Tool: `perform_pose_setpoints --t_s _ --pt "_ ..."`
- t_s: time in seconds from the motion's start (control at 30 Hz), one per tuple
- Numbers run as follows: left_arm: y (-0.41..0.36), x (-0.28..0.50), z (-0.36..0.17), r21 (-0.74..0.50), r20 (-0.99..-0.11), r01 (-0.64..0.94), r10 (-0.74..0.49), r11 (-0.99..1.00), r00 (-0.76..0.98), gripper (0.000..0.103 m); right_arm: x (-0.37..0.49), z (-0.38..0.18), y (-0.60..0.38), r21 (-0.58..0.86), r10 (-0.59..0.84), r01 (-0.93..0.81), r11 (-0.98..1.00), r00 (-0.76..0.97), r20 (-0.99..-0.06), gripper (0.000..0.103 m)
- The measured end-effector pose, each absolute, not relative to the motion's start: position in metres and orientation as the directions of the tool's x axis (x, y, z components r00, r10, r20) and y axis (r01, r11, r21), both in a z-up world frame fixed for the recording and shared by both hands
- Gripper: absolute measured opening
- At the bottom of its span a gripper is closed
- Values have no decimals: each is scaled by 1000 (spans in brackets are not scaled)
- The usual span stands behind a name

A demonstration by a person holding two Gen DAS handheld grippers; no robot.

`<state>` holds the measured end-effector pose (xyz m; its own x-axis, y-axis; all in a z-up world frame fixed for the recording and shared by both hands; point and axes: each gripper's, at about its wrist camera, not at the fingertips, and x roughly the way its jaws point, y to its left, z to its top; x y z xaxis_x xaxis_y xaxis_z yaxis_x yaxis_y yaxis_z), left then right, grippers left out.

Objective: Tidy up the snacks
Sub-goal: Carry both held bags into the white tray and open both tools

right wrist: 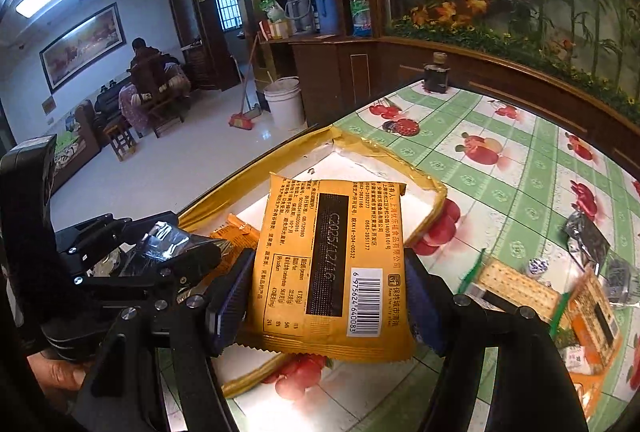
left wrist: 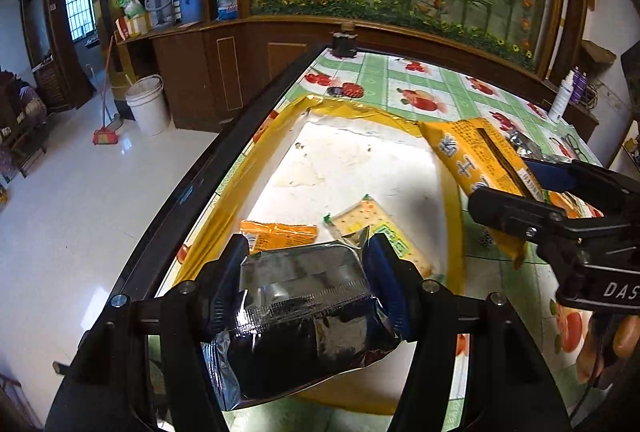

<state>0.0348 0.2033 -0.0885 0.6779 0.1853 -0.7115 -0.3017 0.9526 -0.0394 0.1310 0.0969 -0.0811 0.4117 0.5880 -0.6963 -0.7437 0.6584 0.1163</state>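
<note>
Silver foil pack point(left wrist: 304, 320) clamped in left gripper point(left wrist: 306, 264), lower centre, above tray point(left wrist: 240, 176). Right gripper point(right wrist: 326, 296) clamped on orange packet point(right wrist: 332, 264), over tray's near edge. Advice: lower both inside rim, release beside cracker pack point(left wrist: 380, 228), no stacking.

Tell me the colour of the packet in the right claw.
Orange-yellow packet with black print; right wrist view.

Both tongs were matte black plastic with angular, ribbed arms. Left tongs point(left wrist: 306, 272): silver round-head screws at the arm pivots, dark blue ribbed pads point(left wrist: 386, 272) on the inner finger faces. Right tongs point(right wrist: 326, 296): same build, same blue pads point(right wrist: 230, 296), silver screws on the arms. White lettering "DAS" showed on the right unit's body in the left wrist view. A hand point(right wrist: 60, 372) showed behind the left unit, no sleeve visible.
</note>
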Motion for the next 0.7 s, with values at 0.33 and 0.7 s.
perform_pose_setpoints --t_s 0.33,0.7 --pt "217 65 -110 -47 -775 -315 164 948 611 62 185 -126 146 136 533 -715 686 365 -764 72" --pt "205 59 -107 46 -752 -326 248 944 611 73 194 -132 142 149 529 -697 701 368 -765 72"
